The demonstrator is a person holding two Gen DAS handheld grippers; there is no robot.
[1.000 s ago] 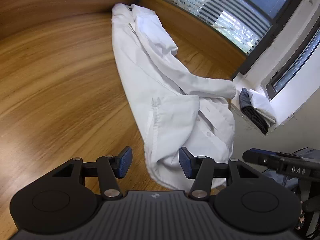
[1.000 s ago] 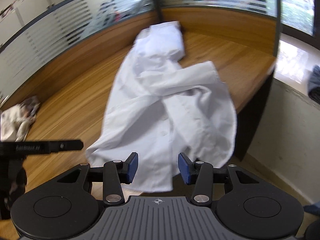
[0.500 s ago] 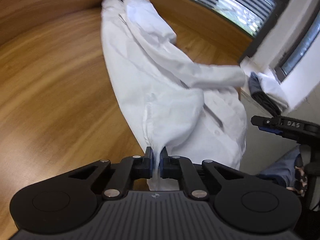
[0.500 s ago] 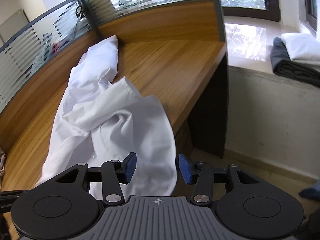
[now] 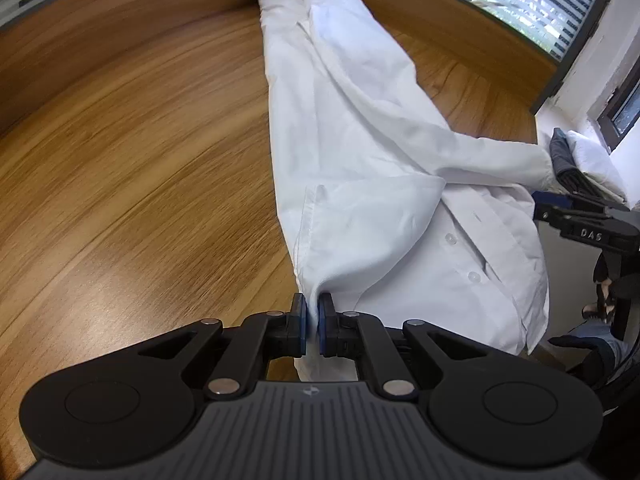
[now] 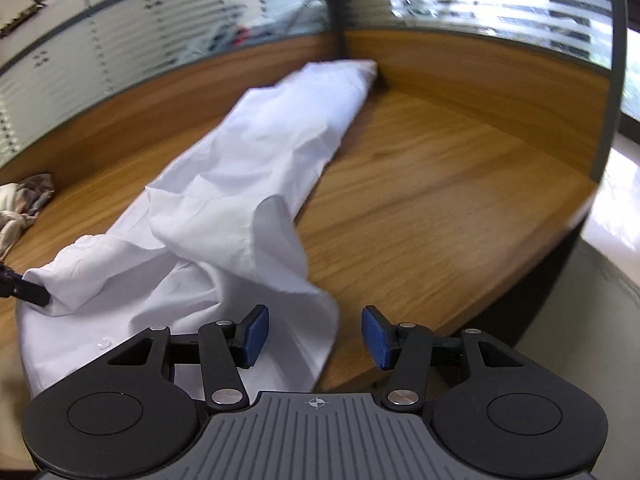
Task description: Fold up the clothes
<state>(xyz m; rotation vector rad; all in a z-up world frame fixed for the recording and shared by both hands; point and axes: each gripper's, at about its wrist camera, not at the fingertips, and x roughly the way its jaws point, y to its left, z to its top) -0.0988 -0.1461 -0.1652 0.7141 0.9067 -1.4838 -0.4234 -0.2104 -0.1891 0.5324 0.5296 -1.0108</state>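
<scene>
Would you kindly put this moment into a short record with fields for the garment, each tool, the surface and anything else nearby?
garment: white shirt, long-sleeved and buttoned, lying crumpled lengthwise on the desk, its near end hanging over the edge
left tool: left tool shut on the shirt's near hem
right tool: right tool open, jaws just been opening, the shirt's hem corner between them, not gripped
surface: wooden desk with a raised wooden back panel
nearby: crumpled patterned cloth at the desk's far left; folded clothes on the windowsill
</scene>
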